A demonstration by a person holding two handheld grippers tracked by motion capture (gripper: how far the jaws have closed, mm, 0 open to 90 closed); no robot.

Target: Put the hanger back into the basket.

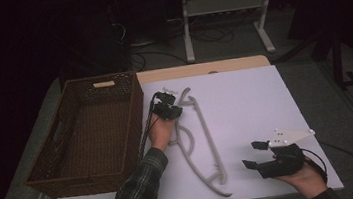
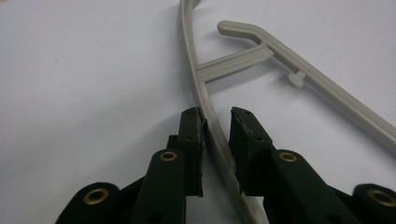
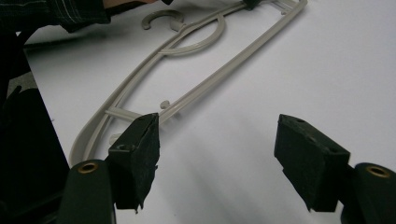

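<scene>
Black jaws of the left gripper (image 2: 215, 122) sit at the bottom of its own view, straddling the curved arm of a grey plastic hanger (image 1: 200, 136); one pad seems to touch it, the other stands slightly off. Across the high view, from larger to smaller: white table (image 1: 246, 106), brown wicker basket (image 1: 88, 134) at left, hanger at centre, right gripper (image 1: 254, 154) lower right, spread wide over bare tabletop.
</scene>
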